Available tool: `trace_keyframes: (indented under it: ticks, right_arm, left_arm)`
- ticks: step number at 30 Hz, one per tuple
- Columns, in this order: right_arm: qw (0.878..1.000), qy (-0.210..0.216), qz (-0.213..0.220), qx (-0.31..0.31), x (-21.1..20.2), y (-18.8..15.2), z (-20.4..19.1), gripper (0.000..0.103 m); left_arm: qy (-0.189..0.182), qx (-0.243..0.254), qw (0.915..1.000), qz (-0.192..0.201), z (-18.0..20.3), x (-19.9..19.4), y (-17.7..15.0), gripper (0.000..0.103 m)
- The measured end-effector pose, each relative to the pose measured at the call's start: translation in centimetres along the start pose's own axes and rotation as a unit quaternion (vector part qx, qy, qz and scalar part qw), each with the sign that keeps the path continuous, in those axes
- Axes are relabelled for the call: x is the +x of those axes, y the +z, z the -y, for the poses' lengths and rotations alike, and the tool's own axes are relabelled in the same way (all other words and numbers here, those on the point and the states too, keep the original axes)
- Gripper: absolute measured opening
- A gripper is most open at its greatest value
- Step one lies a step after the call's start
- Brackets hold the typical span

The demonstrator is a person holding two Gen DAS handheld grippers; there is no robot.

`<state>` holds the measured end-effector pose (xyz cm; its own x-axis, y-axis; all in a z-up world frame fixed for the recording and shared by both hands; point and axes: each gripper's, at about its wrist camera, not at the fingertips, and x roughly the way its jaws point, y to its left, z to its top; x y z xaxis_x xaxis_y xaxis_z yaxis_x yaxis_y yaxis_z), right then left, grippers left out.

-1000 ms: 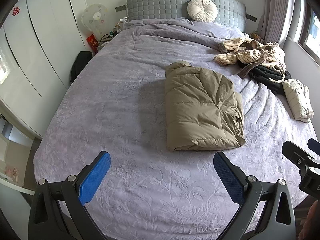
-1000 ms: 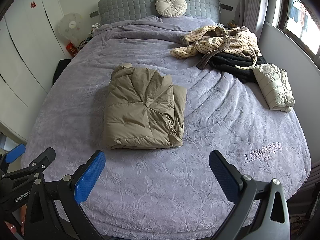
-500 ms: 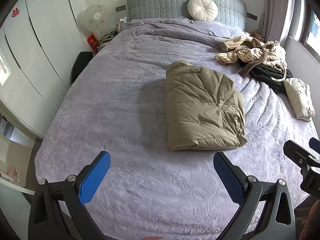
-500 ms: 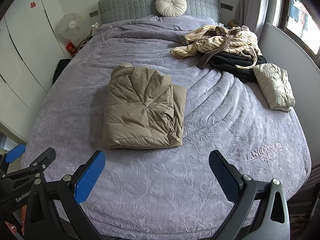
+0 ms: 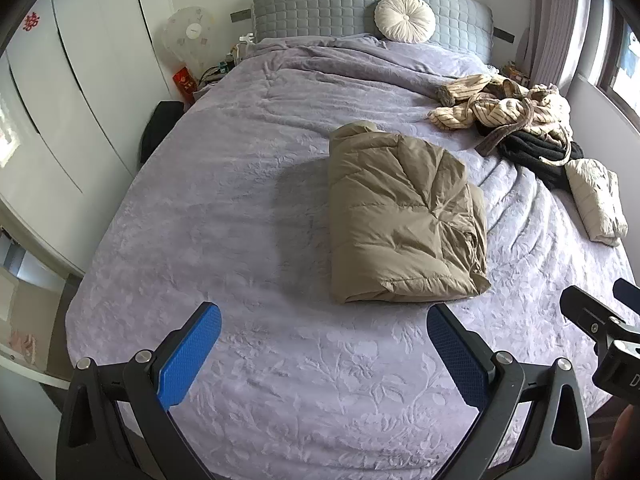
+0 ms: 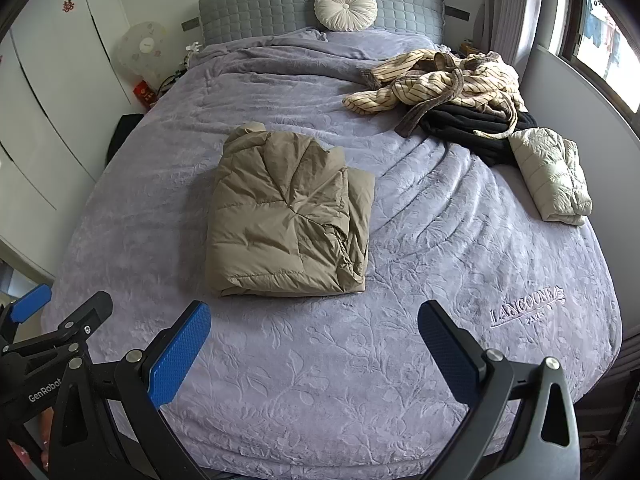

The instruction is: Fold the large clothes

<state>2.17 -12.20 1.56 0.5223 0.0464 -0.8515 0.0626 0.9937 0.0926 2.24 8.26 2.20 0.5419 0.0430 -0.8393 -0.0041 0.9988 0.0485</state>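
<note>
Bedding in pale lavender covers the bed [image 5: 248,208] [image 6: 420,264], and on it, near the middle, lies the tan puffer jacket [image 5: 404,220] [image 6: 290,216], folded into a thick rectangle with its collar end toward the grey quilted headboard [image 5: 320,8] [image 6: 272,4]. Both grippers hang above the foot of the bed, clear of the fabric and touching nothing. The left gripper [image 5: 322,354] has its jaws spread wide, blue pads facing each other, with only the embossed bedspread between them; the jacket's near edge sits just beyond the tip of its right finger. The right gripper [image 6: 314,346] is likewise wide apart and empty, the jacket's hem lying a little past its fingertips and toward the left one. Each camera catches the other tool at its frame edge.

Toward the window side of the bed, a striped cream robe [image 5: 500,106] [image 6: 436,80] is heaped loosely on top of a dark garment [image 5: 536,150] [image 6: 472,124]. Just beside that pile rests a folded cream quilted jacket [image 5: 596,200] [image 6: 552,178], well apart from the tan one. A round white cushion [image 5: 405,18] [image 6: 345,6] leans against the headboard. White wardrobe doors [image 5: 80,92] line the left wall, and a fan [image 5: 190,36] [image 6: 144,48] stands in the corner by the bedside.
</note>
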Motion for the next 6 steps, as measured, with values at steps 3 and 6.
trace_keyframes:
  ticks: [3,6]
  right_arm:
    - [1.000,0.000,0.000,0.001,0.07,0.11,0.02,0.103]
    - [1.000,0.000,-0.001,0.000,0.01,0.04,0.01,0.103]
  left_arm:
    - [-0.002,0.000,1.0000,0.000,-0.04,-0.02,0.17,0.103]
    - [-0.003,0.000,1.0000,-0.003,0.00,0.03,0.25,0.103]
